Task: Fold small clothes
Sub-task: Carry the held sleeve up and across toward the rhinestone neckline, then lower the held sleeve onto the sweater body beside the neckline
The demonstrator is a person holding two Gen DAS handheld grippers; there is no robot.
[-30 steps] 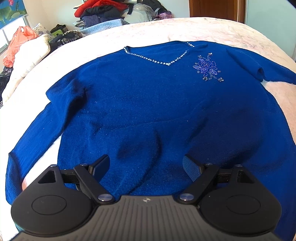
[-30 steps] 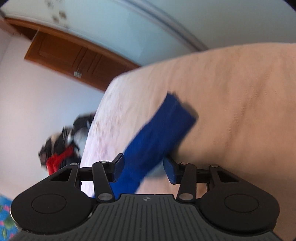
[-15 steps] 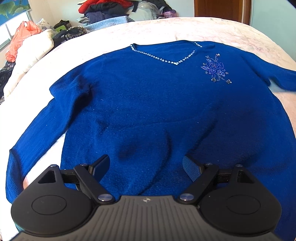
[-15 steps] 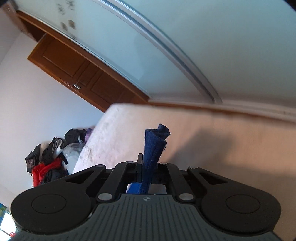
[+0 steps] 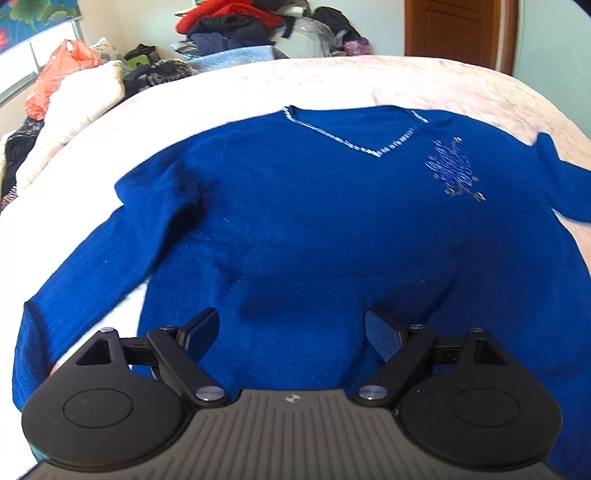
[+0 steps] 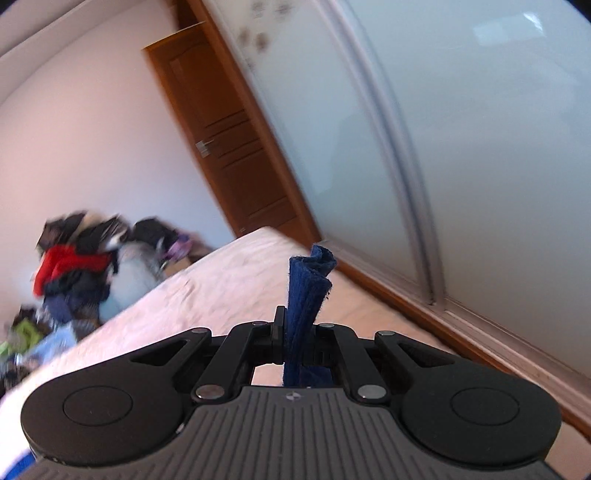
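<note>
A royal-blue sweater (image 5: 325,229) with a beaded V-neck and a sequin flower lies face up, spread flat on the bed (image 5: 332,81). Its left sleeve (image 5: 74,280) runs down toward the near left corner. My left gripper (image 5: 291,330) hovers open over the sweater's lower hem, nothing between its fingers. In the right wrist view my right gripper (image 6: 297,328) is shut on the cuff of the sweater's right sleeve (image 6: 308,288), which sticks up pinched between the pads, lifted above the bed (image 6: 221,280).
A heap of clothes (image 5: 251,22) sits beyond the head of the bed, and an orange bag (image 5: 55,74) with pale bedding lies at the left. A wooden door (image 6: 221,147) and frosted sliding wardrobe panels (image 6: 461,147) stand to the right of the bed.
My right gripper closed on the sleeve cuff, then lifted and rolled, so the view swung up toward the wall and wardrobe. The left gripper stayed open over the hem, barely shifting.
</note>
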